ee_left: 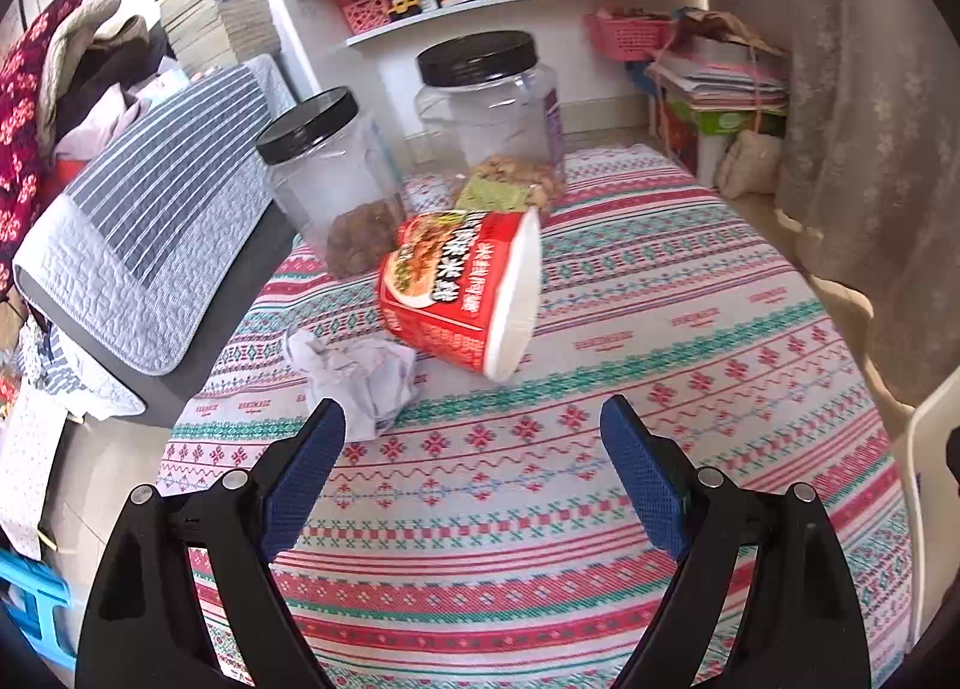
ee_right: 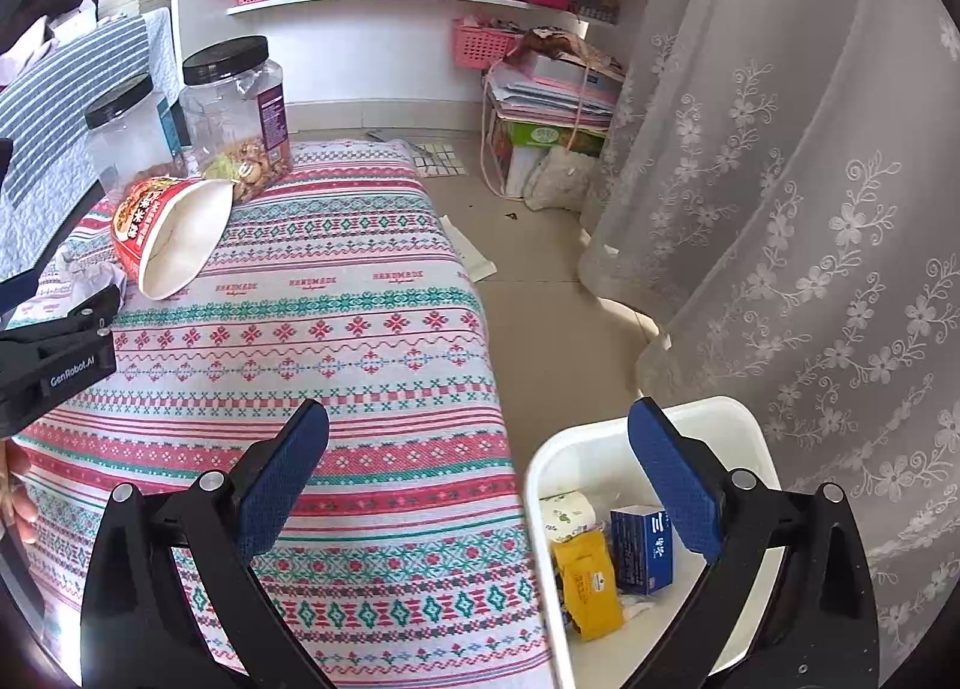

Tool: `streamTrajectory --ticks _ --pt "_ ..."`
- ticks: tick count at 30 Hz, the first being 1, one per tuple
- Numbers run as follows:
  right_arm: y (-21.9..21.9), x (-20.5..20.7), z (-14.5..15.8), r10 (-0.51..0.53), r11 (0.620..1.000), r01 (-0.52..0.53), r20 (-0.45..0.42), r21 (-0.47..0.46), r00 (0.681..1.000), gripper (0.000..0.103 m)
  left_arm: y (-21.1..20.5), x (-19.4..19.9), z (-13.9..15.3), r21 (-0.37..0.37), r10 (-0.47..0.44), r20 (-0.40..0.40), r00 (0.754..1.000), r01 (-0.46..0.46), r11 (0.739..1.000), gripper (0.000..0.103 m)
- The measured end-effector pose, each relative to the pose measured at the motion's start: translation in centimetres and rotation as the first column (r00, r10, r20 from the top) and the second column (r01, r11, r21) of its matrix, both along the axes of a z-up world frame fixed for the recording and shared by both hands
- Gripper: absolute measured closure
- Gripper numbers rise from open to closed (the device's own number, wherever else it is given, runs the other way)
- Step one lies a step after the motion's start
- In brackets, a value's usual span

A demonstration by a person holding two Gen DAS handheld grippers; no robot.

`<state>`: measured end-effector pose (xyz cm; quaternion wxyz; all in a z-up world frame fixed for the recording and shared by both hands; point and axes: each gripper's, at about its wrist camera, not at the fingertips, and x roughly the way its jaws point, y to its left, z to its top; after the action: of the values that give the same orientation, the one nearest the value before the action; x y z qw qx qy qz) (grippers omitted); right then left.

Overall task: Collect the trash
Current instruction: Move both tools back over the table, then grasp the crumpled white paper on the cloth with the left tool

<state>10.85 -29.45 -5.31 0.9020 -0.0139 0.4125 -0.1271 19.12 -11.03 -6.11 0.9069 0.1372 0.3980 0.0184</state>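
Note:
A red instant-noodle cup [ee_left: 462, 293] lies on its side on the patterned tablecloth [ee_left: 600, 509], its mouth turned to the right. Just to its left sits a crumpled white paper ball [ee_left: 354, 377]. My left gripper [ee_left: 474, 419] is open a short way in front of both, its left fingertip next to the paper, nothing between the pads. My right gripper [ee_right: 480, 419] is also open and empty, above the table's right edge and a white bin [ee_right: 591, 430]. The cup [ee_right: 162, 233] and paper [ee_right: 90, 272] lie far left in that view.
Two clear jars with black lids [ee_left: 336, 179] [ee_left: 492, 113] stand behind the cup. The bin holds a yellow packet [ee_right: 588, 581], a blue box [ee_right: 639, 551] and a paper roll. A striped quilt [ee_left: 156, 221] lies left; a lace curtain [ee_right: 780, 209] hangs right.

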Motion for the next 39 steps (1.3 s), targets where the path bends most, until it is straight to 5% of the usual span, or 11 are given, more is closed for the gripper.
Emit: streamTrajectory --ticks 10,17,21,24,32,39 --pt "1.6 1.5 -1.4 0.035 0.999 -0.035 -0.044 0.008 0.998 0.007 7.5 5.4 -1.9 -0.075 0.192 -0.021 0.981 -0.194 0.978 0.018" --pt "1.7 1.6 -1.8 0.043 0.999 -0.043 -0.060 0.003 0.997 0.007 8.3 7.9 -2.0 -0.084 0.196 0.008 0.981 -0.194 0.977 0.021" --pt "2.0 1.7 -1.9 0.051 0.999 -0.052 -0.067 -0.001 0.996 0.007 9.0 8.5 -3.1 -0.091 0.165 -0.043 0.985 -0.168 0.982 0.060" --pt "2.2 1.6 -1.8 0.061 0.998 -0.061 -0.065 0.000 0.996 0.007 9.4 7.9 -3.2 -0.109 0.151 -0.058 0.987 -0.157 0.982 0.074" --pt "2.4 1.5 -0.6 0.087 0.995 -0.088 0.041 0.040 0.995 0.007 9.1 3.1 -1.9 -0.107 0.087 -0.098 0.991 -0.098 0.989 0.078" --pt "5.4 8.0 -0.4 0.207 0.917 -0.239 0.130 0.321 0.970 0.007 9.3 -2.6 0.1 -0.093 0.056 -0.109 0.992 -0.067 0.993 0.079"
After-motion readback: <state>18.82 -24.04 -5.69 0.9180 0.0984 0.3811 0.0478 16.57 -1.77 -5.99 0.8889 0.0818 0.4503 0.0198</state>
